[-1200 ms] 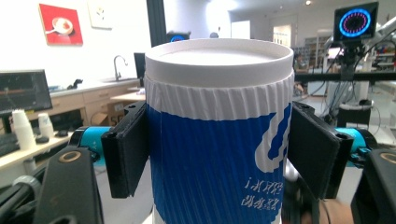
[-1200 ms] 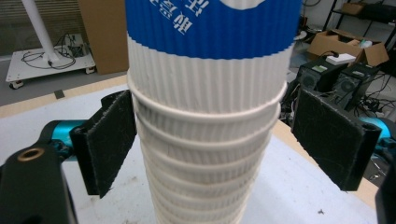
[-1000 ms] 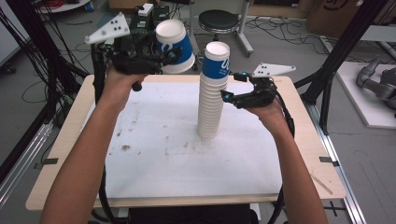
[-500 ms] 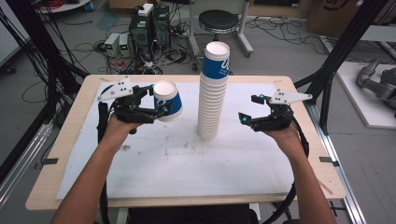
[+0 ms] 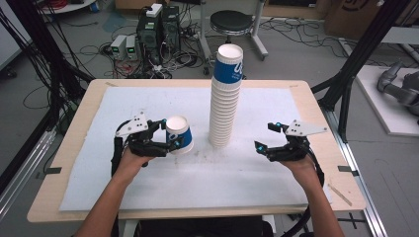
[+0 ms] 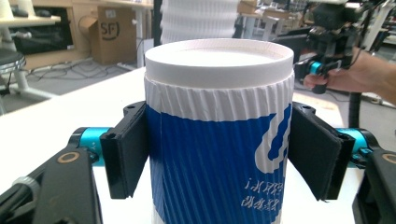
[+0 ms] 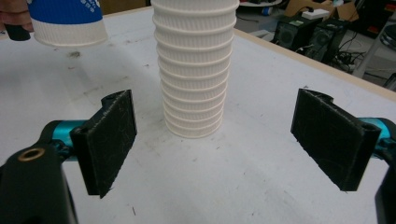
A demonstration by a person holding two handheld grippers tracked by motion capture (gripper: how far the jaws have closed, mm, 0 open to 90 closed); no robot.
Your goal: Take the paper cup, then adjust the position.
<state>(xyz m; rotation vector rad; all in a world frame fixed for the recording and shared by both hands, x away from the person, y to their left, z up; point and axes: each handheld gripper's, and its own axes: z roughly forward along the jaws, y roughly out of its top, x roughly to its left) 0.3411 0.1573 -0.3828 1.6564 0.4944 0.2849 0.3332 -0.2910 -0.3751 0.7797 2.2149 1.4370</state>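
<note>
The left tongs [image 5: 170, 143] grip an upturned blue-and-white paper cup [image 5: 179, 134] low over the white surface [image 5: 148, 197], their jaws just easing wider, beside the tall cup stack [image 5: 225, 98]. The right tongs [image 5: 264, 138] stand apart, empty.

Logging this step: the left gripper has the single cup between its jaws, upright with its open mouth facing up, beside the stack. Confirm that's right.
Not quite: the cup between the left gripper jaws is upside down, its closed base on top, as the left gripper view shows. It is beside the stack.
</note>
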